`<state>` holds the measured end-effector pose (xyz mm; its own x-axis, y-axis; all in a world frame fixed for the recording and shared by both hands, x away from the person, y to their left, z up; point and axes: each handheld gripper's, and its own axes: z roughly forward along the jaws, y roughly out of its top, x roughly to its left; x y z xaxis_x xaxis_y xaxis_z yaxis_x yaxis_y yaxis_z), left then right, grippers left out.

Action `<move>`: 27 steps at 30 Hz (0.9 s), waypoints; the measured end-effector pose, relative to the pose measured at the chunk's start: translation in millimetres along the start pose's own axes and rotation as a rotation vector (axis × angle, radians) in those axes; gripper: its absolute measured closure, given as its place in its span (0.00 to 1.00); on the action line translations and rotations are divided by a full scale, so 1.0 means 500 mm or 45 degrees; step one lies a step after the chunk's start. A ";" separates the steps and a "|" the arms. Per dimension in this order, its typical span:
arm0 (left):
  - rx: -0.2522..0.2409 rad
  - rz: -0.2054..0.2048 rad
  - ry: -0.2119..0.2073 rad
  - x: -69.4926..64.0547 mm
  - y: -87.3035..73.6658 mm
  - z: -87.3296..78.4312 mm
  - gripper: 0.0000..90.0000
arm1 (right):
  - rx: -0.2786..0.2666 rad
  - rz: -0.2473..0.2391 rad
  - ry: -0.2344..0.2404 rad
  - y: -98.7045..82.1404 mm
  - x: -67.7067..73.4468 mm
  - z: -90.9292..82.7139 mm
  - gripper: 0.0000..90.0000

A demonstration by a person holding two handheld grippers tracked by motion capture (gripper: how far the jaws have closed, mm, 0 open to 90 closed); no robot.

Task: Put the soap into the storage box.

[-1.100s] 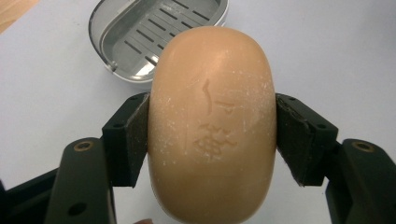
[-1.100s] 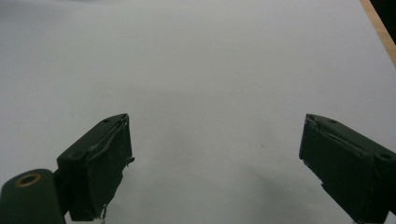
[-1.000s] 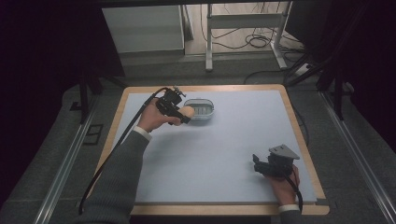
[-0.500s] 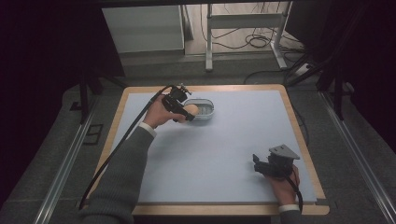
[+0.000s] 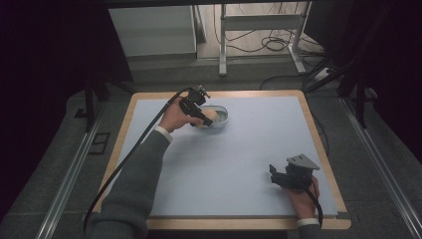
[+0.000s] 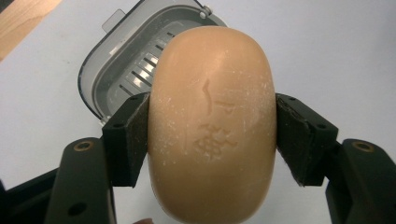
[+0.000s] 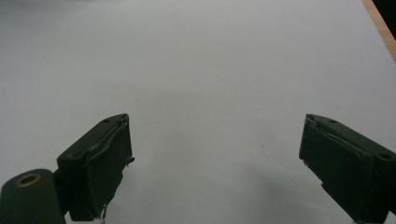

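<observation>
Soap bar (image 6: 212, 126) clamped between left jaws

Blue mat (image 5: 239, 149) — bare between both grippers; sole obstacle — soap dish (image 5: 219, 115) near far edge.

Soap (image 6: 212, 126) above dish (image 6: 128, 60), table's (image 5: 249, 164) far-left.

My left gripper (image 5: 198, 110): black body, thick black cable trailing off toward 7 o'clock in the high view. In the left gripper view, two black blocky pads (image 6: 126, 137) with small recessed holes, and brass-ringed screws on the arms behind them. My right gripper (image 5: 291, 175): black, topped by a grey three-cornered plate, thin black cable at 5 o'clock. Sleeves: grey knit, white cuffs (image 5: 163, 133).
</observation>
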<state>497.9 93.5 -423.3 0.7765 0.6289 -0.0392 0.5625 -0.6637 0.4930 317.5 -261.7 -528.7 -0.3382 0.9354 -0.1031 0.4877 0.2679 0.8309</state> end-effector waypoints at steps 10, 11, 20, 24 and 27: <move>0.008 0.022 -0.010 0.014 0.024 0.019 0.36 | 0.001 -0.001 0.002 0.000 0.000 0.000 0.11; 0.008 0.024 -0.015 0.016 0.027 0.022 0.36 | 0.001 -0.001 0.001 0.000 0.000 0.000 0.11; 0.010 0.015 -0.025 0.036 0.046 0.045 0.36 | -0.002 0.003 0.004 0.000 -0.001 0.000 0.11; 0.016 0.012 -0.017 0.043 0.049 0.056 0.36 | -0.003 0.001 0.004 0.000 -0.001 -0.001 0.11; 0.014 0.013 -0.006 0.049 0.050 0.064 0.36 | -0.003 -0.002 0.001 0.000 0.000 -0.001 0.11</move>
<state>540.3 79.4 -439.9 0.7834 0.6204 -0.0383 0.5576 -0.6743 0.4841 317.3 -261.9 -528.6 -0.3395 0.9348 -0.1040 0.4851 0.2687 0.8321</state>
